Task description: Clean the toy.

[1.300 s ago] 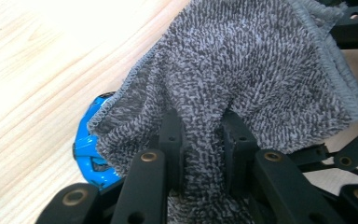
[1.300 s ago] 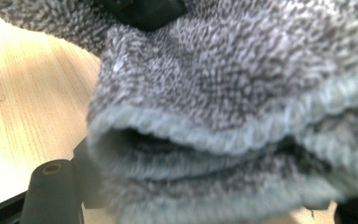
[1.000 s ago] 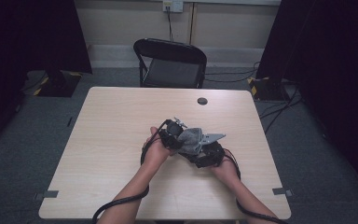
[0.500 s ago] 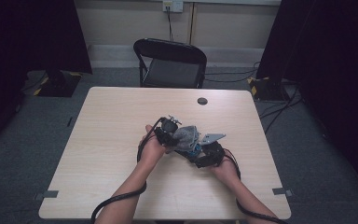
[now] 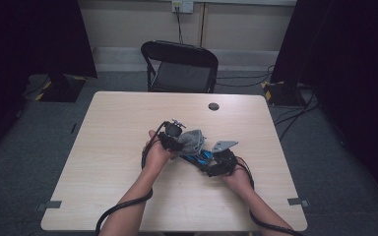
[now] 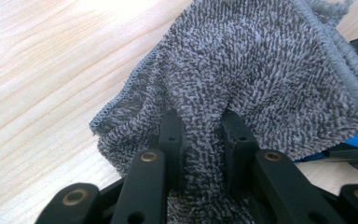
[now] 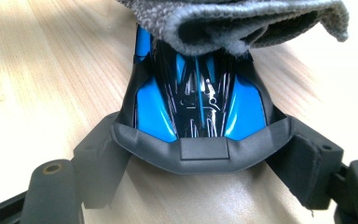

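Note:
On the pale wooden table [image 5: 118, 128] my left gripper [image 5: 182, 141] is shut on a bunched grey terry cloth [image 5: 193, 139]. In the left gripper view the cloth [image 6: 242, 79] is pinched between the black fingers [image 6: 171, 137], with the left gripper [image 6: 200, 128] just above the tabletop. My right gripper [image 5: 211, 162] is shut on a glossy blue and black object [image 5: 200, 158] that rests on the table. In the right gripper view the right gripper [image 7: 200, 161] presses both pads on the object's [image 7: 242, 112] black rim. The cloth [image 7: 233, 18] lies over its far end.
A small black round disc [image 5: 213, 106] lies near the table's far edge. A black folding chair [image 5: 179, 66] stands behind the table. Cables trail from both grippers past the forearms to the near edge. Dark curtains hang at both sides.
My left gripper has slid a little to the left and away with the cloth in it. The right gripper and the blue object have stayed in place.

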{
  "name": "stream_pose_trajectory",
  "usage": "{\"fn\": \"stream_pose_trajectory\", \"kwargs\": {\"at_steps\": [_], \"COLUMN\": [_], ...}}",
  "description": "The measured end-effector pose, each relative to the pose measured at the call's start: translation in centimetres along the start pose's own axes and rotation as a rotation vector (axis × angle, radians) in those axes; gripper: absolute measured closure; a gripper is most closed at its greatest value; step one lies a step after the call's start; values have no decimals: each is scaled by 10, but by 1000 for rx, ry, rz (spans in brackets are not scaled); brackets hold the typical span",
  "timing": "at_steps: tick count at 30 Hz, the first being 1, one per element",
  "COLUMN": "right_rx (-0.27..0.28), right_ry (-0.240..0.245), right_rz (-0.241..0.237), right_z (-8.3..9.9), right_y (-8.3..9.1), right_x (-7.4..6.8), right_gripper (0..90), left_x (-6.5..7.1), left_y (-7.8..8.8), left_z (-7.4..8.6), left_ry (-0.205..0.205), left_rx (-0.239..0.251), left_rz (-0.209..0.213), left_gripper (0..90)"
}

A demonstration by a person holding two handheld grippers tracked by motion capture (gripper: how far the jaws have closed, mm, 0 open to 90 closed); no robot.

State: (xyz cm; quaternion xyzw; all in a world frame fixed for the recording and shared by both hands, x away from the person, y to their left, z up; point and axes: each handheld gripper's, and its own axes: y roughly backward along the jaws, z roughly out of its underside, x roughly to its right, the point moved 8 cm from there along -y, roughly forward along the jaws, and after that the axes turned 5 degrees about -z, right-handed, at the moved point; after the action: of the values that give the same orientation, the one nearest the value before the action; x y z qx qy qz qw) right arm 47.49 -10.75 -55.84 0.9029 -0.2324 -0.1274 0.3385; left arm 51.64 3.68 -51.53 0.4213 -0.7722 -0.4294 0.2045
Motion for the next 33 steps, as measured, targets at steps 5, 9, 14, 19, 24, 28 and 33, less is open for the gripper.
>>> {"fn": "stream_pose_trajectory", "kwargs": {"at_steps": [5,9,14,19,24,28,33], "right_rx": [0,0,0,1,1,0,0], "right_ry": [0,1,1,0,-1,-1,0], "right_rz": [0,0,0,1,1,0,0], "right_z": [0,0,0,0,0,0,0], "right_y": [0,0,0,0,0,0,0], "right_x": [0,0,0,0,0,0,0], "right_gripper": [242,242,242,242,242,242,242], "left_x": [-3,-7,-12,-16,-20,-25,-32], "left_y": [-2,-3,-5,-6,-7,-9,-11], "left_z": [0,1,2,2,3,4,8], "left_ry": [11,24,39,39,51,67,75], "left_rx": [-1,-4,-5,-7,-10,-13,-20], "left_rz": [-1,-1,-9,-20,-22,-29,-47], "left_gripper": [735,735,735,736,736,736,736]}}
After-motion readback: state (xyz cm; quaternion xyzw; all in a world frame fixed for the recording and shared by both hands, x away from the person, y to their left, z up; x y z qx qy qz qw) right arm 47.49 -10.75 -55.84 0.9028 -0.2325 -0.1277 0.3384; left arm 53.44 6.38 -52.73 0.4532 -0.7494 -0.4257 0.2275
